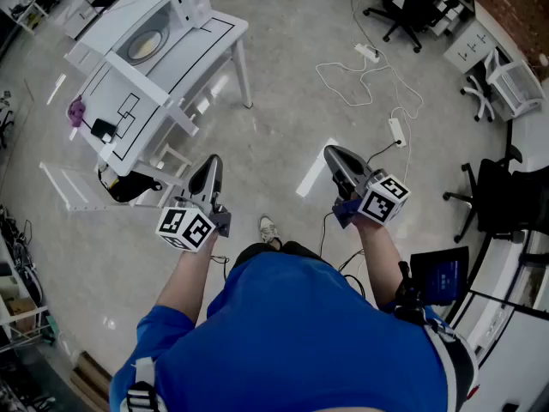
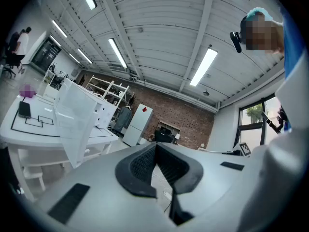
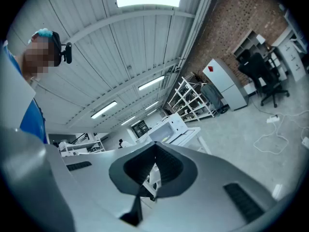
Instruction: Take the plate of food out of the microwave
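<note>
We are at the approach step: our left gripper [image 1: 208, 168] and right gripper [image 1: 336, 157], jaws closed on nothing, are well apart from the white counter [image 1: 184, 67]. The pale plate of food [image 1: 143, 46] shows inside the shut white boxy microwave [image 1: 176, 3] along its far edge; next we must get it open.

We note a white microwave [image 1: 176, 3] on the white table [image 1: 210, 39], black outlines marking its top, and a purple object [image 1: 75, 110] at the table's edge.
</note>
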`<state>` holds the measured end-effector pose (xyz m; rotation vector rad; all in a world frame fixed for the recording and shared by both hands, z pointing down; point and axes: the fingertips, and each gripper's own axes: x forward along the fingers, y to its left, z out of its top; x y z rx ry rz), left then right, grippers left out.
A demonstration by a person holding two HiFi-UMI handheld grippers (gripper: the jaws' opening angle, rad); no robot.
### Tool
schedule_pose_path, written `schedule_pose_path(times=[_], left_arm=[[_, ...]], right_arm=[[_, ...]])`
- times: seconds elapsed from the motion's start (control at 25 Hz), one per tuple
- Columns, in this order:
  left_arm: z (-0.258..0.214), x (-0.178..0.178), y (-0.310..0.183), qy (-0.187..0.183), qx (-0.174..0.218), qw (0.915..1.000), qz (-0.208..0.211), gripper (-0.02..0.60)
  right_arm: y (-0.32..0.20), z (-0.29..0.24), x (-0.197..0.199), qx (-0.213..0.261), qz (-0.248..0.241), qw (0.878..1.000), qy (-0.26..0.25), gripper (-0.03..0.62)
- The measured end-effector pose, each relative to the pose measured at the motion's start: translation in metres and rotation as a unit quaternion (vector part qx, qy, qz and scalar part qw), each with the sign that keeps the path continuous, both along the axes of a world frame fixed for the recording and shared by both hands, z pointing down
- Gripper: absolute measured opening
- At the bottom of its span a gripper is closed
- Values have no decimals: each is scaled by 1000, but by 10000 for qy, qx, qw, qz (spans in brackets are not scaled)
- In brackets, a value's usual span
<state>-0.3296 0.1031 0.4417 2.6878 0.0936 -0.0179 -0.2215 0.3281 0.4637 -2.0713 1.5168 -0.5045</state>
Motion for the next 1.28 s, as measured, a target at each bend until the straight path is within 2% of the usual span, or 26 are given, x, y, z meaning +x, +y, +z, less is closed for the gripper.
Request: schedule_pose_path(times=[0.16, 0.32, 0.48, 0.68, 1.04, 1.28], left_arm=[[-11, 30, -30, 226, 93, 9997, 35, 9], [-17, 47, -38, 308, 101, 9994, 147, 9], [-18, 68, -41, 313, 73, 9992, 217, 9], [-13, 94, -46, 287, 29, 9995, 92, 9], [-14, 161, -60, 145, 79, 9981, -596, 9], [-20, 206, -67, 51, 163, 9912, -1313, 9]], right_arm=[[-29, -11, 23, 29, -4, 9999, 162, 3], [-37, -13, 38, -47, 67, 9999, 133, 3], [-42, -14, 62, -75, 144, 9997, 157, 3], [-54, -9, 94, -43, 29, 10000, 79, 3], [-86, -11, 185, 17, -692, 9976, 62, 3], [-93, -11, 248, -2, -1189, 9929, 80, 3]])
